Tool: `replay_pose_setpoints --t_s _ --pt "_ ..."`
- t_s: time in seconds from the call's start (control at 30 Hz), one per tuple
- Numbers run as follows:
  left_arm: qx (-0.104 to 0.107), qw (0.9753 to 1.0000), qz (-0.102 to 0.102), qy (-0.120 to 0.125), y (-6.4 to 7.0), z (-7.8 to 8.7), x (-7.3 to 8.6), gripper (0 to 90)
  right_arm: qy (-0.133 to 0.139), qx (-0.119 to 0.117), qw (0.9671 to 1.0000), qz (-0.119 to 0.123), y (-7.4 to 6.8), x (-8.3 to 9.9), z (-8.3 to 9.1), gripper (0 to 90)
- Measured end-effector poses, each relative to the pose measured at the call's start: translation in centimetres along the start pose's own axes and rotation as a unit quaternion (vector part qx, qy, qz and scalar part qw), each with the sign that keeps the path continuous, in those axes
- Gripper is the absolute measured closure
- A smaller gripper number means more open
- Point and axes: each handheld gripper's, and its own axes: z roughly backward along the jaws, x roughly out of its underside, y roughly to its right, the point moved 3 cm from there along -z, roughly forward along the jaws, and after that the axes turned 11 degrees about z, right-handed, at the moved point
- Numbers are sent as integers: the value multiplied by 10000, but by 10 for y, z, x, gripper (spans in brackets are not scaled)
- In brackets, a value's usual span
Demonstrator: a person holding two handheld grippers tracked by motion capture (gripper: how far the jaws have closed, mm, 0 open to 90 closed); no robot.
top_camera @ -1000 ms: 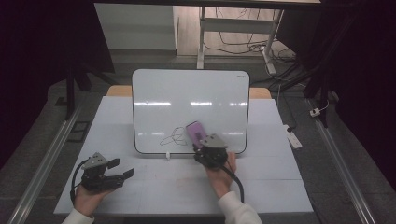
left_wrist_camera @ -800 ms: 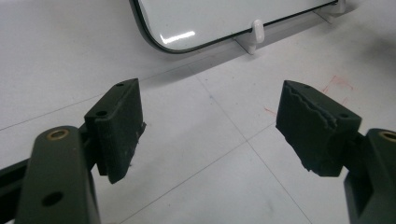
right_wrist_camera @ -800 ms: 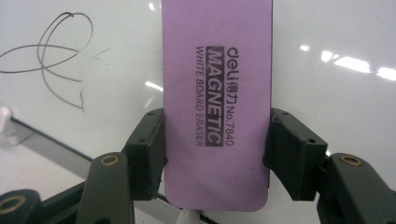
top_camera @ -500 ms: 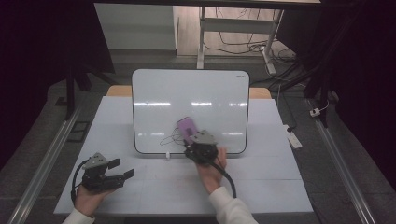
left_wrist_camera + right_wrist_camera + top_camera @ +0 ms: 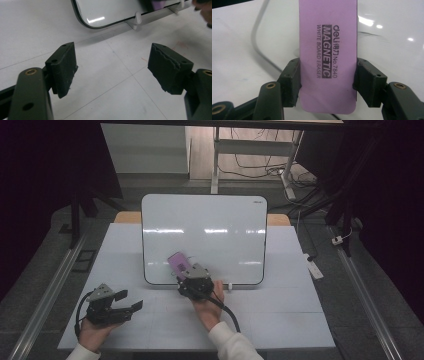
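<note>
A: Right gripper (image 5: 186, 274) is clamping the flat purple rectangular whiteboard eraser (image 5: 328, 55) by its long edges, jaws pressing in from both sides. Why there?

B: Side grip is keeping the printed back facing the gripper camera, so the wiping face is presumably turning toward the glossy white rounded-corner whiteboard with the black rim (image 5: 205, 220). Eraser (image 5: 177, 262) is sitting over the board's lower left part, just above its bottom edge.

A: Touching the board?

B: Can't tell; it's lying close over the surface. A faint dark stroke (image 5: 372, 35) is showing on the board just beside the eraser, so my guess is it's lining up on that.

A: Left gripper (image 5: 131, 306)?

B: Jaws are standing wide, nothing between them. It's parking on the white tabletop (image 5: 280, 315), in front of the board's lower left corner, well apart from the eraser. Probably staying out of the wipe path.

A: Board staying put on its own?

B: It's leaning back on small white plastic feet (image 5: 136, 20) along its bottom edge. I'd go light on pressure; it could slide.
</note>
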Motion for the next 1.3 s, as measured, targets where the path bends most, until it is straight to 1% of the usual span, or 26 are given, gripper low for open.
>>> replay_pose_setpoints --t_s 0.13,0.2,0.23,0.3,0.37,0.43,0.47,0.5,0.57,0.67,0.73,0.8,0.83,0.87,0.9,0.97,1.0,1.03,1.1,1.17,1.3 --pt "-3 10000 3 -4 0 0 0 241 8 339 9992 -229 31 11 17 413" --pt "-8 10000 -15 -6 0 -1 0 241 10 524 9980 -346 46 16 24 413" --pt "-14 10000 -15 -7 0 -1 0 241 26 577 9974 -428 52 17 27 413" --pt "-18 10000 -12 -5 1 -1 0 241 48 620 9966 -538 60 16 29 413" --pt "-20 10000 9 3 0 -1 0 241 62 695 9963 -496 61 10 26 413" --pt "-19 10000 22 1 0 0 0 241 134 688 9965 -454 56 2 20 413" --pt "-19 10000 25 -1 0 0 0 241 160 660 9967 -443 53 -3 17 413" --pt "-16 10000 17 -1 -1 0 0 241 195 584 9972 -414 49 -8 12 414" --pt "-16 10000 15 -5 -1 0 0 241 234 381 9984 -346 36 -19 3 414" --pt "-13 10000 32 12 -1 1 0 240 227 125 9996 -66 9 -30 -13 414" --pt "-18 10000 44 19 -1 1 0 240 238 -67 9997 72 -11 -33 -22 414" --pt "-24 10000 39 32 -2 2 0 241 197 -263 9993 149 -29 -32 -28 414" --pt "-39 10000 44 47 -3 2 0 241 177 -301 9992 218 -36 -30 -29 414" --pt "-38 10000 58 54 -3 3 0 241 178 -274 9989 325 -40 -29 -30 414" --pt "-38 10000 58 54 -3 3 0 241 182 -261 9987 389 -41 -27 -29 414" --pt "-37 10000 64 52 -3 2 0 241 165 -359 9988 286 -36 -26 -27 414" --pt "-38 10000 43 35 -3 2 0 241 160 -375 9990 208 -33 -25 -26 414" --pt "-35 10000 50 33 -3 2 1 241 134 -343 9991 198 -29 -24 -23 414" --pt "-33 10000 44 35 -2 2 1 241 133 -225 9995 191 -19 -20 -18 414" --pt "-51 10000 52 41 -3 2 1 241 160 -117 9998 81 -7 -16 -12 414" --pt "-65 9999 55 62 -3 2 0 241 123 240 9996 -26 23 -3 6 413"
